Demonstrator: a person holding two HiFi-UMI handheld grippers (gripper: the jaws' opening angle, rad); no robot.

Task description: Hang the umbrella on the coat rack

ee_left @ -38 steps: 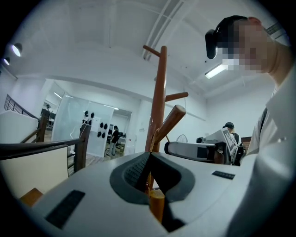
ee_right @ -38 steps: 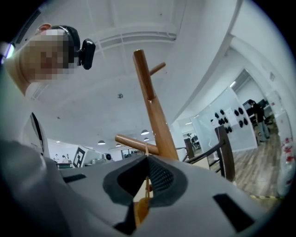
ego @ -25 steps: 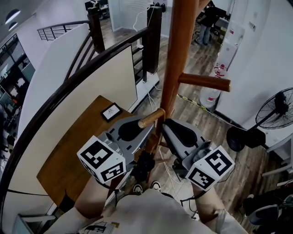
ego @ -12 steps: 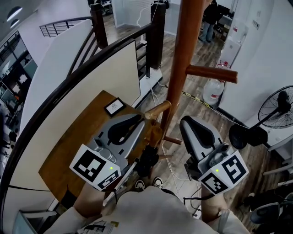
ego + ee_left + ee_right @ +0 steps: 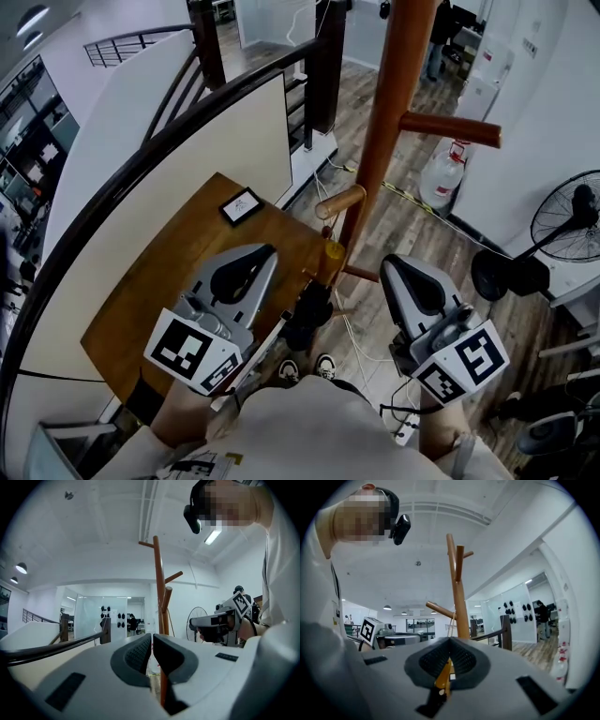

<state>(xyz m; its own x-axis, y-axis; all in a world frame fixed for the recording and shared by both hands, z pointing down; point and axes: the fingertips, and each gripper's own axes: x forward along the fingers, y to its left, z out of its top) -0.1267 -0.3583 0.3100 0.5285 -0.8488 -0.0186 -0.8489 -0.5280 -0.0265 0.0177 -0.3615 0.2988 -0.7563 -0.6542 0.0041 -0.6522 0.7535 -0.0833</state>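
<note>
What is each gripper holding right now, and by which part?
Nothing. The left gripper and right gripper are both shut, empty; the umbrella hangs at the coat rack, untouched.

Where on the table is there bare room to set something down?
The table is bare from the card down to the left gripper, and along its left edge. It is crowded at the right corner, by the coat rack and umbrella.

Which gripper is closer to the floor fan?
Right. The right gripper is on the same side of the coat rack pole as the floor fan; the left gripper is across the pole, over the wooden table.
</note>
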